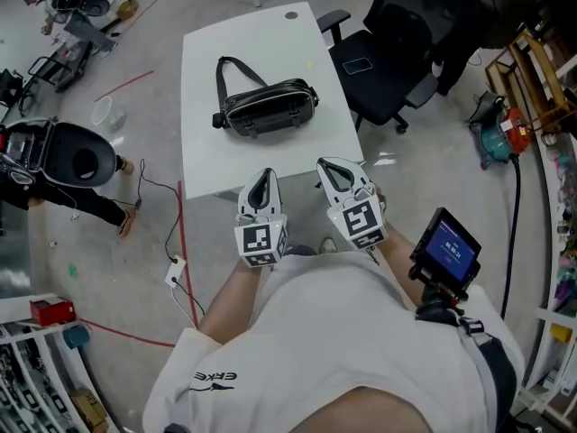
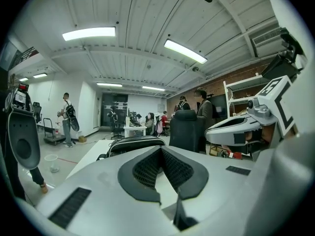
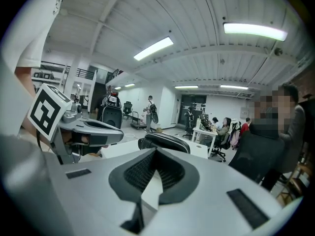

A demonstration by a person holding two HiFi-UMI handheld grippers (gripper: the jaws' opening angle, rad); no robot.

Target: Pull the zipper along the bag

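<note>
A black bag [image 1: 268, 106] with a strap lies on its side in the middle of the white table [image 1: 203, 165]. Both grippers hover over the table's near edge, well short of the bag. My left gripper [image 1: 264, 174] is shut, its jaws meeting at the tips with nothing between them. My right gripper [image 1: 330, 164], beside it, is shut and empty too. In the left gripper view the bag [image 2: 133, 142] shows just beyond the closed left gripper [image 2: 160, 149]. In the right gripper view the bag [image 3: 165, 140] lies past the closed right gripper [image 3: 156, 151].
A black office chair [image 1: 388, 57] stands against the table's right side. A person in black [image 1: 54, 156] crouches on the floor to the left, near cables [image 1: 171, 242] and red floor tape. A small screen [image 1: 448, 249] is mounted at my right.
</note>
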